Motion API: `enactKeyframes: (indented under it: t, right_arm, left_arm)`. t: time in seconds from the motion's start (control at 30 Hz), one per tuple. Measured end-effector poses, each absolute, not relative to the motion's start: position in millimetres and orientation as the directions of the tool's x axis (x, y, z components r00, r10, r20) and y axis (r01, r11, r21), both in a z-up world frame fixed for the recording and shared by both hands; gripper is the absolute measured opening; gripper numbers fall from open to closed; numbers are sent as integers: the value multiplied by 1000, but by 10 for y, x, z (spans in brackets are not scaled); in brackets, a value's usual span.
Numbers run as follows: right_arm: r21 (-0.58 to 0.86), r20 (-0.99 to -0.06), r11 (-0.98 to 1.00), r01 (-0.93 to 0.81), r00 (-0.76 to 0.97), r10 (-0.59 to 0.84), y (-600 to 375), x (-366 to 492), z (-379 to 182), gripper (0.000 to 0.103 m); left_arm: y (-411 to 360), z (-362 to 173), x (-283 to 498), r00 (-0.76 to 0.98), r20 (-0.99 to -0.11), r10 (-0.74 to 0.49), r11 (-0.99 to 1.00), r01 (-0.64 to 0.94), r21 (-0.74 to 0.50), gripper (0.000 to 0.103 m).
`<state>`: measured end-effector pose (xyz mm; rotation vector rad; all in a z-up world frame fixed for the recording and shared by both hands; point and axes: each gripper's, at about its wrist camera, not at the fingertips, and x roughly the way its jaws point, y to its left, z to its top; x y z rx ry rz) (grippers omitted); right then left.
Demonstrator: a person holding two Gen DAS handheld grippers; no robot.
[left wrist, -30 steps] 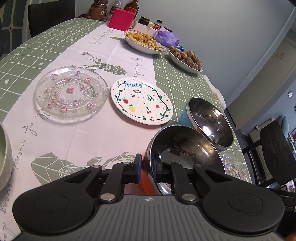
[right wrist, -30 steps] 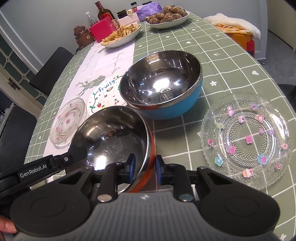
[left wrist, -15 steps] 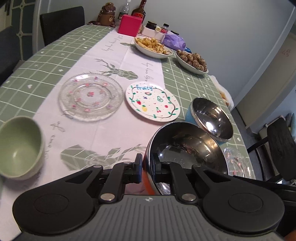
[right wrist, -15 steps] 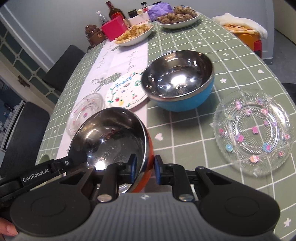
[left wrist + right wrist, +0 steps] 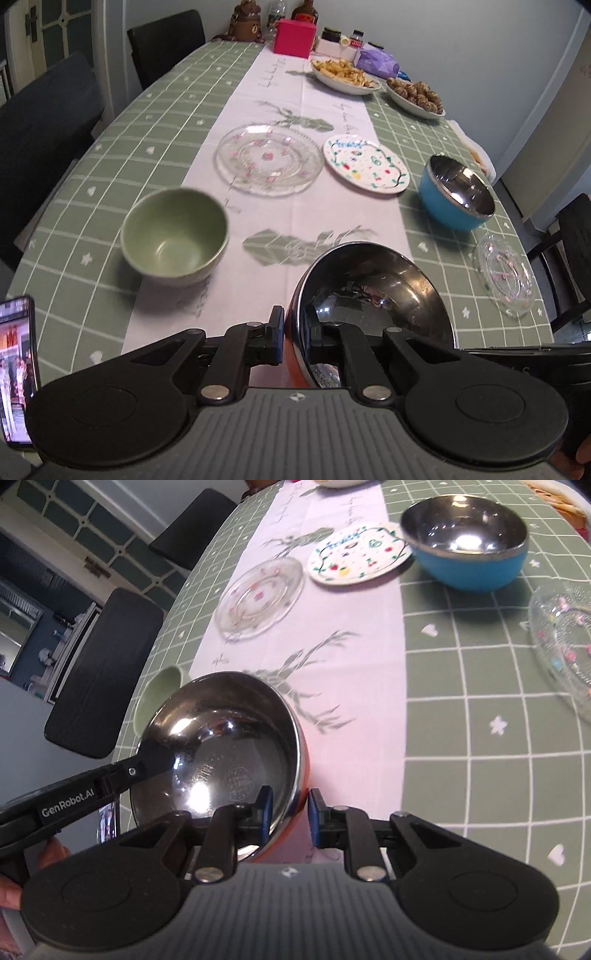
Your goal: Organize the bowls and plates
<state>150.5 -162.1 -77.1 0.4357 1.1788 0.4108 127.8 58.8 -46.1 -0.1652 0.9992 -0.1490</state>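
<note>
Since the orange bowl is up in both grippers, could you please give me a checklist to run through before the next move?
1. Left gripper clamped on orange bowl rim: ok.
2. Right gripper clamped on the same rim: ok.
3. Bowl empty, nothing to spill: ok.
4. Green bowl upright and empty: ok.
5. Blue bowl upright and empty: ok.
6. Phone at table edge clear of the path: cannot tell.
</note>
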Motion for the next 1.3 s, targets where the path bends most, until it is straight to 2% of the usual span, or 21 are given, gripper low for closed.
enactKeyframes:
  t: [0.17, 0.67, 0.87, 0.9, 0.97, 1.07, 1.13, 1.3]
  right_arm:
    - [509, -803, 856, -93, 307, 511, -1526, 1452, -801, 19]
    - [525, -801, 844, -111, 269, 534, -1474, 1426, -880, 19]
    - [521, -794, 841, -145, 280, 540, -1453, 1390, -808, 32]
    - [514, -793, 843, -156, 288, 537, -1444, 1384, -791, 37]
    - [496, -793, 850, -176, 307, 526, -1432, 1371, -750, 45]
    - [461, -797, 865, -197, 337, 501, -1432, 1364, -706, 54]
    - [444, -797, 872, -205, 354, 489, -1446, 1363, -678, 57]
    - [416, -783, 883, -217, 408, 469, -1516, 1360, -543, 66]
  left_arm:
    - [702, -624, 1230, 512, -834, -207, 972, 10, -236, 11]
    - [743, -676, 1106, 521, -831, -192, 977, 25, -210, 11]
    - [755, -690, 1111, 512, -832, -212, 972, 24, -233, 21]
    - [751, -677, 1103, 521, -829, -206, 974, 29, -224, 22]
    - [747, -646, 1083, 546, -816, -192, 977, 31, -209, 32]
    - [757, -598, 1069, 573, -792, -212, 972, 41, -230, 41]
    - [759, -554, 1057, 601, -770, -211, 971, 43, -233, 44]
    - [669, -385, 973, 718, -685, -126, 990, 51, -129, 48]
